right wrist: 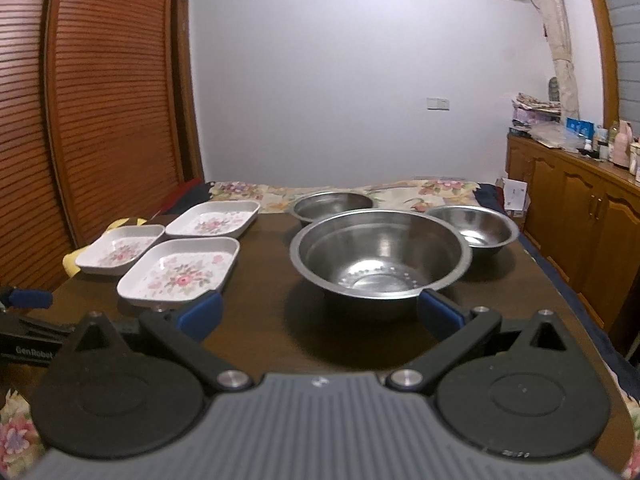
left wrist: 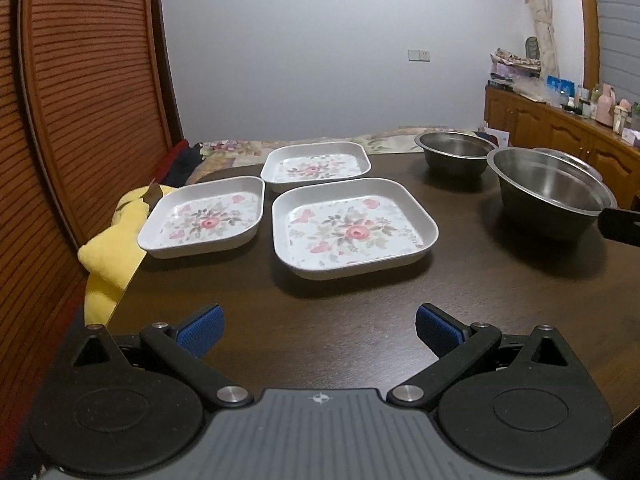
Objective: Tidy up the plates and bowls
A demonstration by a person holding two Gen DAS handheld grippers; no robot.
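Three square floral plates lie on the dark wooden table (left wrist: 360,320): a near one (left wrist: 354,228), a left one (left wrist: 204,218), a far one (left wrist: 316,166). My left gripper (left wrist: 318,326) is open and empty, a little short of the near plate. Three steel bowls stand to the right: a large one (right wrist: 380,254), a far one (right wrist: 332,204), a right one (right wrist: 474,228). My right gripper (right wrist: 320,314) is open and empty, just short of the large bowl. The plates also show in the right wrist view (right wrist: 180,272).
A yellow cloth (left wrist: 112,248) hangs at the table's left edge beside a slatted wooden door (left wrist: 80,100). A bed with a floral cover (right wrist: 420,190) lies beyond the table. A wooden cabinet (right wrist: 580,216) with clutter stands at the right.
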